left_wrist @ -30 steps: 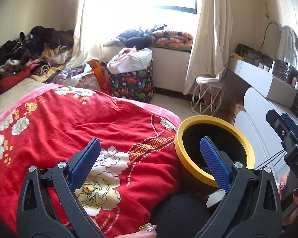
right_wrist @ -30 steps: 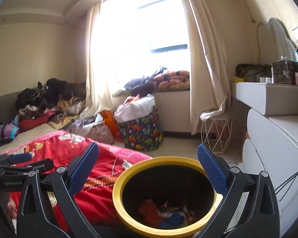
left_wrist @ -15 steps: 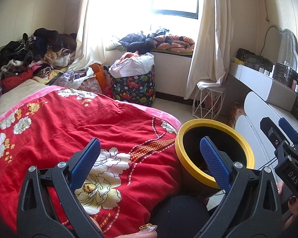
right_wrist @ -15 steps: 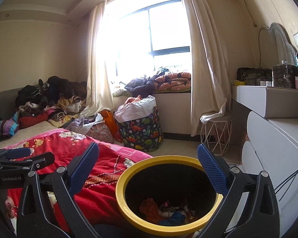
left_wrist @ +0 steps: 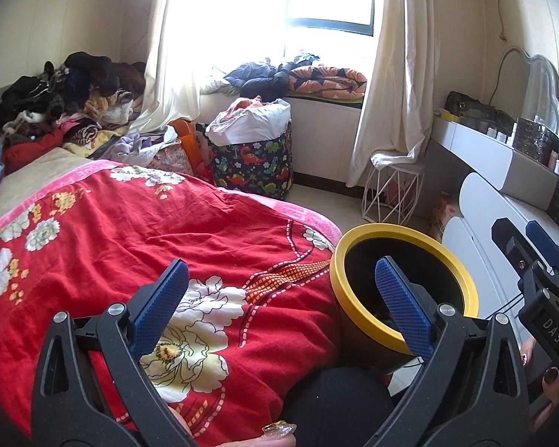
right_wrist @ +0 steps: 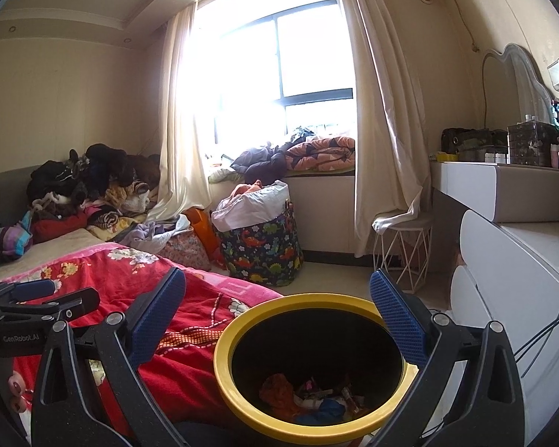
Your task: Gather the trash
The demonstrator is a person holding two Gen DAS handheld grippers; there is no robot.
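Observation:
A black trash bin with a yellow rim stands beside the bed and holds several pieces of trash. It also shows in the left wrist view. My right gripper is open and empty, above the bin's mouth. My left gripper is open and empty, over the red floral quilt at the bed's edge, left of the bin. The right gripper also shows at the right of the left wrist view. The left gripper shows at the left of the right wrist view.
A dinosaur-print laundry basket stands on the floor by the window. A white wire stool and a white dresser are on the right. Clothes are piled at the bed's far end.
Both cameras have tilted up a little, so the room and the bin sit lower in view. Both grippers stay open and empty.

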